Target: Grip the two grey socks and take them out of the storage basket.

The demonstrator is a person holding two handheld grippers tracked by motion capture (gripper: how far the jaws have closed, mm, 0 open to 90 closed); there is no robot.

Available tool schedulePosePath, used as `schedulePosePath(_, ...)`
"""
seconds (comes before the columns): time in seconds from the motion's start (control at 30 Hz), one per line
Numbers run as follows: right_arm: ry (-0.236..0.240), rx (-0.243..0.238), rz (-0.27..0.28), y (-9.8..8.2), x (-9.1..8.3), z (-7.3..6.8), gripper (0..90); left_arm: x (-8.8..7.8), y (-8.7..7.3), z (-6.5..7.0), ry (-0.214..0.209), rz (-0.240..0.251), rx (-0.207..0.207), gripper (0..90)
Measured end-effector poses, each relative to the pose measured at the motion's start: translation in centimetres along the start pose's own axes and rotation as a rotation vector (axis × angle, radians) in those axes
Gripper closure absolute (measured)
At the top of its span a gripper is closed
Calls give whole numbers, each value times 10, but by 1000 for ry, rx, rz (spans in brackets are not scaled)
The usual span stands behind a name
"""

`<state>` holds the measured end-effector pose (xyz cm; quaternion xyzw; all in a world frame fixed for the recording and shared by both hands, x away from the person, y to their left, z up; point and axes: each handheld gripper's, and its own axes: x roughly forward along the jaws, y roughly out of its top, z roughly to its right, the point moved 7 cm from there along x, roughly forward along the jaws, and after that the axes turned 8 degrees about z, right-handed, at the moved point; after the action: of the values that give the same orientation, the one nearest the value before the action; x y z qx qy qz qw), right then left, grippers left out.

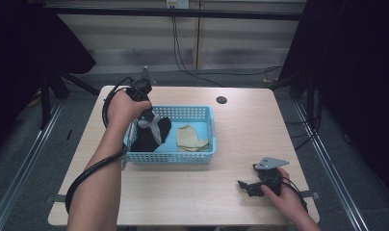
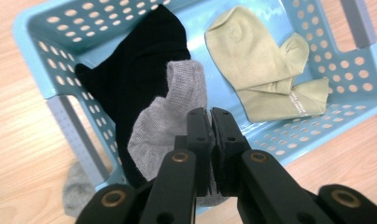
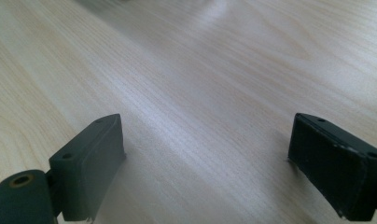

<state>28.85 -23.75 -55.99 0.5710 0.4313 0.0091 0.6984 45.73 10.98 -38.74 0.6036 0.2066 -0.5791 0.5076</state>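
1. Table: light wood top with a dark round hole near its far edge, right of centre.
2. Blue basket: perforated plastic, standing on the left half of the tabletop, a little nearer the far edge than the near one.
3. Left gripper: held above the basket's left end, pointing down. Its jaws are pressed together with a fold of grey sock pinched between the pads.
4. Grey sock: hangs from those jaws over the basket's left end, draped across the black one. In the left gripper view, a further bit of grey cloth lies on the tabletop just outside the basket wall; whether it belongs to the same sock cannot be told.
5. Black sock: lies in the basket's left end, partly under the grey sock.
6. Beige sock: lies flat in the basket's right half, apart from the black one.
7. Right gripper: rests low by the near right corner of the tabletop, well apart from the basket. Its jaws stand wide with nothing but bare wood between them.
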Motion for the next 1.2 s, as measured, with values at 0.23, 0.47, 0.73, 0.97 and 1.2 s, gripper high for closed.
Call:
schedulePosePath(0.23, 0, 0, 0, 0, 0, 0, 98, -20, 0, -4, 6, 1, -4, 869)
schedulePosePath(0.47, 2, -2, -2, 0, 0, 0, 98, -44, 0, -8, 18, 3, -13, 869)
schedulePosePath(0.73, 1, -1, -3, 0, 0, 0, 98, -63, -10, -19, 21, -3, -41, 869)
schedulePosePath(0.97, 1, -4, -1, 0, 0, 0, 98, -73, -19, -32, 27, 9, -65, 868)
schedulePosePath(1.2, 1, -4, -1, 0, 0, 0, 97, -87, -28, -46, 33, 33, -86, 867)
